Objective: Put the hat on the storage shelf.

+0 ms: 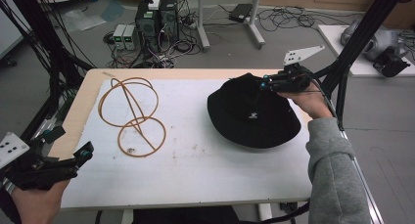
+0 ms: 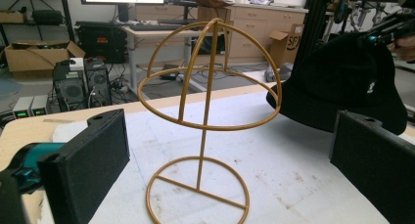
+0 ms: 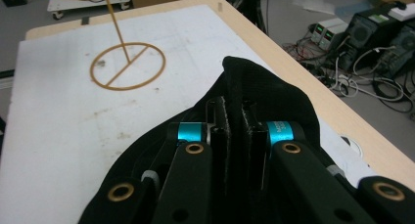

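A black bucket hat (image 1: 252,114) lies on the white table cover at the right, its far right edge lifted. My right gripper (image 1: 264,83) is shut on that raised brim; the right gripper view shows both jaws pinching black fabric (image 3: 259,87). A gold wire hat stand (image 1: 132,114) stands upright at the left of the table, with a round base and a dome-shaped top (image 2: 208,77). My left gripper (image 1: 85,153) is held at the table's near left corner, open, its two black pads (image 2: 85,160) wide apart with nothing between them, facing the stand.
The wooden table (image 1: 83,94) carries a stained white cover (image 1: 195,160). A black frame post (image 1: 362,33) rises just right of my right hand. Computers and cables (image 1: 156,23) sit on the floor beyond the far edge.
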`<state>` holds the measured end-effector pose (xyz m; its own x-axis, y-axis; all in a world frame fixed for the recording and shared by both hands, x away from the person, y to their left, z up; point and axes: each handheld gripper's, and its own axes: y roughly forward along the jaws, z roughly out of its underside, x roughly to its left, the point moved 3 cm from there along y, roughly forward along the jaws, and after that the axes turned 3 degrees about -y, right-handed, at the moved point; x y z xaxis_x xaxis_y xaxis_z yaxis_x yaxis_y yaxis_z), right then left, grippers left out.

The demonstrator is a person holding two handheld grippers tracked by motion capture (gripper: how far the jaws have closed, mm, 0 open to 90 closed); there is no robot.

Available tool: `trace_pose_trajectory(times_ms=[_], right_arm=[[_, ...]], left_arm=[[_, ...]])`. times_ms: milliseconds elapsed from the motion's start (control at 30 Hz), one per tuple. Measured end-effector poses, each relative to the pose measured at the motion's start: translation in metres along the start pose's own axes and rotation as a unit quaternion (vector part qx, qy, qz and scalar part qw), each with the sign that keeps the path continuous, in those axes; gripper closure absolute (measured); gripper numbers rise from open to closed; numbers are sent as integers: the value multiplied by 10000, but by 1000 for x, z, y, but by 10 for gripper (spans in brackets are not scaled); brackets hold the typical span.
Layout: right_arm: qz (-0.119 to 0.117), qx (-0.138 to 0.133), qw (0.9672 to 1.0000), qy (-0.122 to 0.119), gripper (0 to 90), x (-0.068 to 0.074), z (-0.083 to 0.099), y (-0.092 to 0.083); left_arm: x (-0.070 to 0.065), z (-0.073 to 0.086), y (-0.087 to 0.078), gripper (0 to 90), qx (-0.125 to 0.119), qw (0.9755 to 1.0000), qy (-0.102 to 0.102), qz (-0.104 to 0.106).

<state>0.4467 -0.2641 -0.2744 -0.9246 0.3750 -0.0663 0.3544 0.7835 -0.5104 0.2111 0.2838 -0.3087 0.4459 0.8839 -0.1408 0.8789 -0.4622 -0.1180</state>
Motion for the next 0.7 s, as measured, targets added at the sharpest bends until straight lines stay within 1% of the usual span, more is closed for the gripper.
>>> trace_pose_trajectory(times_ms=[133, 200, 300, 500, 700], right_arm=[[-71, -50, 9999, -122, 856, 7, -13, -6], [-102, -40, 9998, -153, 856, 10, -19, -9], [-156, -51, 9995, -260, 856, 15, -28, -13], [-201, -67, 9989, -419, 856, 24, -46, -22], [-278, -164, 9978, -578, 855, 34, -63, -32]], left_arm=[[0, 0, 0, 17, 2, 10000, 0, -5], [0, 0, 0, 17, 2, 10000, 1, -9], [-1, -1, 0, 17, -8, 10000, 8, 6], [-3, -1, 0, 17, 4, 10000, 34, 33], [-4, -1, 1, 17, 31, 10000, 52, 61]])
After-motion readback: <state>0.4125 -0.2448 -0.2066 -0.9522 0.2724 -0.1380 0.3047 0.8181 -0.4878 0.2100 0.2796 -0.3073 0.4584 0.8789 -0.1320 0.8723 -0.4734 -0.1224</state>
